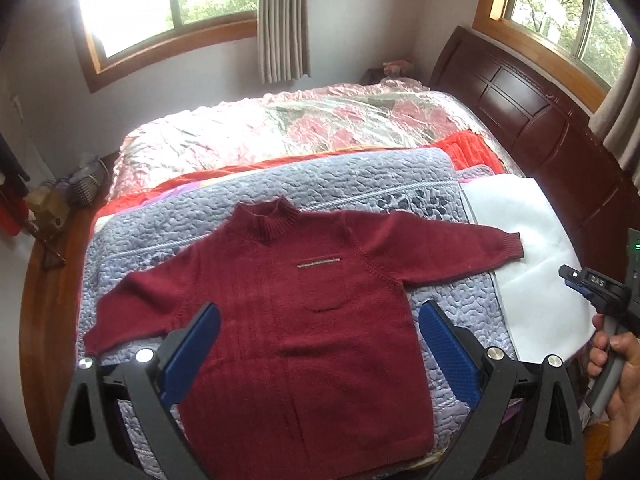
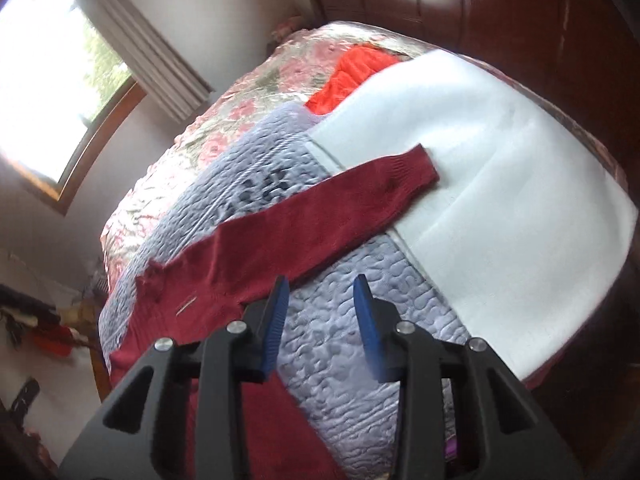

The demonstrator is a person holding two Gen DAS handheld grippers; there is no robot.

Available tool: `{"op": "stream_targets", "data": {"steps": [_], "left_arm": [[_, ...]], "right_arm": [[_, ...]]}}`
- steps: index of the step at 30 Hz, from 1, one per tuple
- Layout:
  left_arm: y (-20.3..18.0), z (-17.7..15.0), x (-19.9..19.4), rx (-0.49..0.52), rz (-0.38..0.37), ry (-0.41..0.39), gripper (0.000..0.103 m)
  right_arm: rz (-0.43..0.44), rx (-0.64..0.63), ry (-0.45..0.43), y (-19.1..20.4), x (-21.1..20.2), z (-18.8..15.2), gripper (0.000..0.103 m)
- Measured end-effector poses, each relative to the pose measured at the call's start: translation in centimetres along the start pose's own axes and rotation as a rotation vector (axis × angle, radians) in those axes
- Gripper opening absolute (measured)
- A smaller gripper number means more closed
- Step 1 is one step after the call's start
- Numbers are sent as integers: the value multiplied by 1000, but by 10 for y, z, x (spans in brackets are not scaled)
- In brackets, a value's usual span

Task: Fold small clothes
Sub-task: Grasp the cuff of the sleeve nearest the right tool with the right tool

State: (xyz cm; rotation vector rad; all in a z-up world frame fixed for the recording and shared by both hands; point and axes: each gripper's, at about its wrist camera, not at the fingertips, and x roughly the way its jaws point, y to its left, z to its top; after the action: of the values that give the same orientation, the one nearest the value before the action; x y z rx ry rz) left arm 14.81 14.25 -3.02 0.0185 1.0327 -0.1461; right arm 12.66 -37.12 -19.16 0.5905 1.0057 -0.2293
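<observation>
A small dark red knitted sweater (image 1: 304, 312) lies flat and face up on a lilac quilted blanket (image 1: 360, 184), both sleeves spread out. My left gripper (image 1: 320, 328) hovers open above the sweater's lower body, its blue pads wide apart with nothing between them. In the left wrist view the right gripper's body (image 1: 596, 284) shows at the right edge, held by a hand. In the right wrist view my right gripper (image 2: 322, 292) is open above the blanket, just below the sweater's right sleeve (image 2: 320, 216), whose cuff rests on a white cloth (image 2: 500, 184).
The bed carries a floral cover (image 1: 280, 128) and an orange cloth (image 1: 468, 148) behind the blanket. A dark wooden headboard (image 1: 532, 108) stands at the right. The bed's wooden frame edge (image 1: 44, 312) runs along the left, with a basket (image 1: 86, 184) on the floor.
</observation>
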Motion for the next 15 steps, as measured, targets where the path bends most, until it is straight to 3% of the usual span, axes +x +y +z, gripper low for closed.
{"op": "stream_targets", "data": {"steps": [3,9,15], "left_arm": [[-16,3,35,-29,-26,65,99],[-32,-4,96,-131,-63,150,99],[-36,-15,142,-159,-33,219,99]], "right_arm": [[57,112,43,-48,58,27,39],[113,306,42,-124,165,64,39],[192,493,42,-172,223,74,44]]}}
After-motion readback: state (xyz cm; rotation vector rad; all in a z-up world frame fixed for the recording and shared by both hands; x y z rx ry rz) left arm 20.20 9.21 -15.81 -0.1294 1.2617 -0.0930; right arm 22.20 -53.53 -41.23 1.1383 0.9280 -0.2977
